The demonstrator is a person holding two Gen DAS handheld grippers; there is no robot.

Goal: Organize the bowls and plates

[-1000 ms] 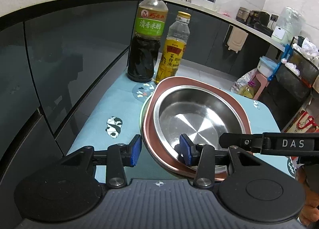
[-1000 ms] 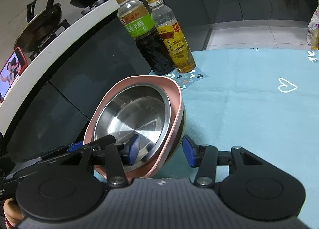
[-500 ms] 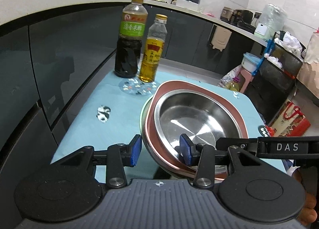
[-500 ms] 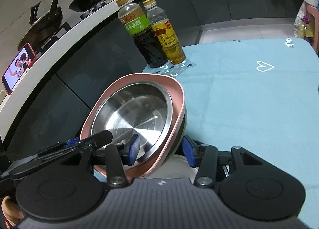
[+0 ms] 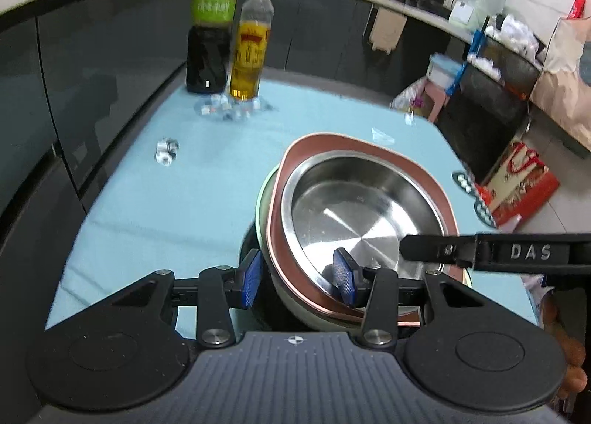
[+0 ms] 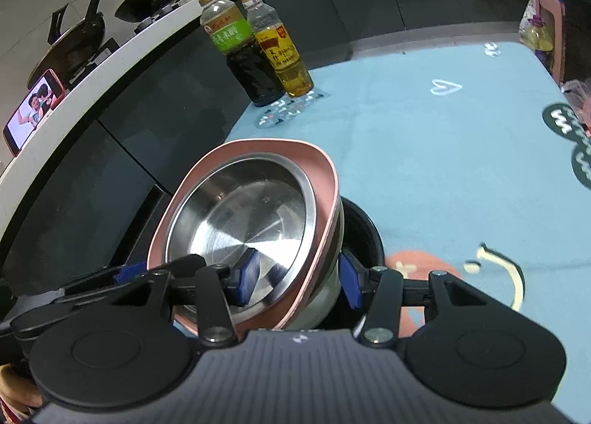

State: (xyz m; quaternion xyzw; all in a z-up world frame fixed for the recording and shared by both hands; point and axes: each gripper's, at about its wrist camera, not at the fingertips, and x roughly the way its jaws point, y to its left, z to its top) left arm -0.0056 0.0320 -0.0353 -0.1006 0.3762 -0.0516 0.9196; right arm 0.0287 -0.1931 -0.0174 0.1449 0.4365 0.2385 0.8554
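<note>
— What do your grippers have?

— My left gripper [image 5: 297, 278] straddles the near-left rim of the stack: one pad outside the pale green bowl [image 5: 266, 202], the other inside the steel dish [image 5: 354, 217]. My right gripper [image 6: 295, 278] does the same on the opposite rim, one pad inside the steel dish, one outside by the bowl's wall. Whether the pads press the rims I cannot tell; the jaws on both stand about a rim's thickness apart and more.

— How is the stack built?

— The steel dish sits in a pink plate [image 5: 369, 145], which sits on the pale green bowl. Beneath them shows a black bowl [image 6: 364, 228], above the blue tabletop [image 5: 166, 202].

— Anything else there?

— A dark sauce bottle [image 5: 208, 36] and an oil bottle [image 5: 251, 43] stand side by side at the far edge, well apart from the stack.
</note>
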